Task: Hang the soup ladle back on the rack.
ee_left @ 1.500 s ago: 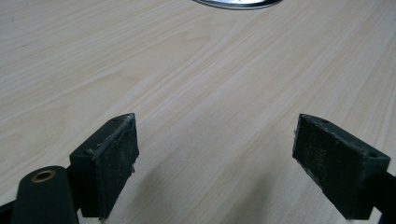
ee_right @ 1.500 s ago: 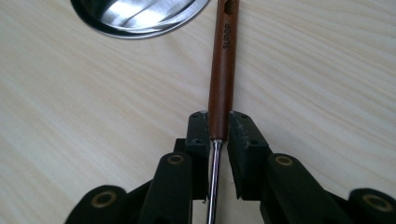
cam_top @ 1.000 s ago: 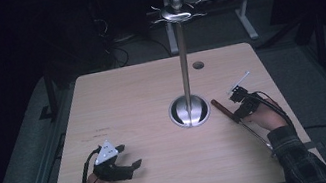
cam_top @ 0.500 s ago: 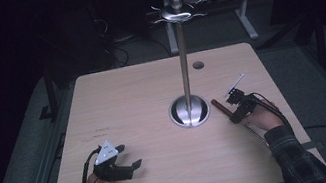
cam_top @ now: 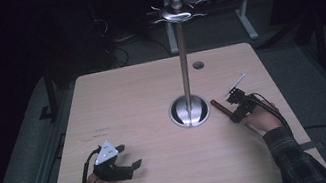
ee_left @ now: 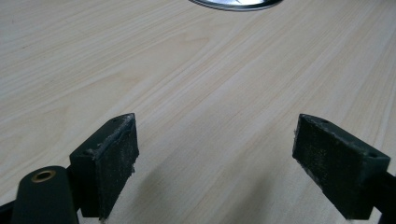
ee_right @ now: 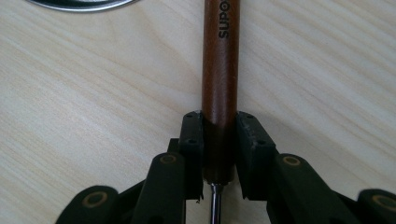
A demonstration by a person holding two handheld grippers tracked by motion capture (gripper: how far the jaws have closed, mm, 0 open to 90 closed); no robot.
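The right gripper (ee_right: 219, 154) is clamped on a brown stick-like handle (ee_right: 220, 65), and its two jaws press on the handle's sides. A thin metal rod comes out of the handle's near end, between the jaws. The handle's long line runs straight out from the jaws, low over the wooden table (cam_top: 132, 102), and its far tip points up and left toward the round shiny base (cam_top: 189, 111) of the tall metal stand (cam_top: 182, 52). That tip is near the base but not touching it. The right hand (cam_top: 262, 117) is much closer to the stand than the left one. The left gripper (ee_left: 224, 168) sits well apart, near the front edge, with its jaws wide and nothing between them. Compared with a second ago, the right gripper and the handle have turned a little and sit a bit lower, while the left gripper has not moved.
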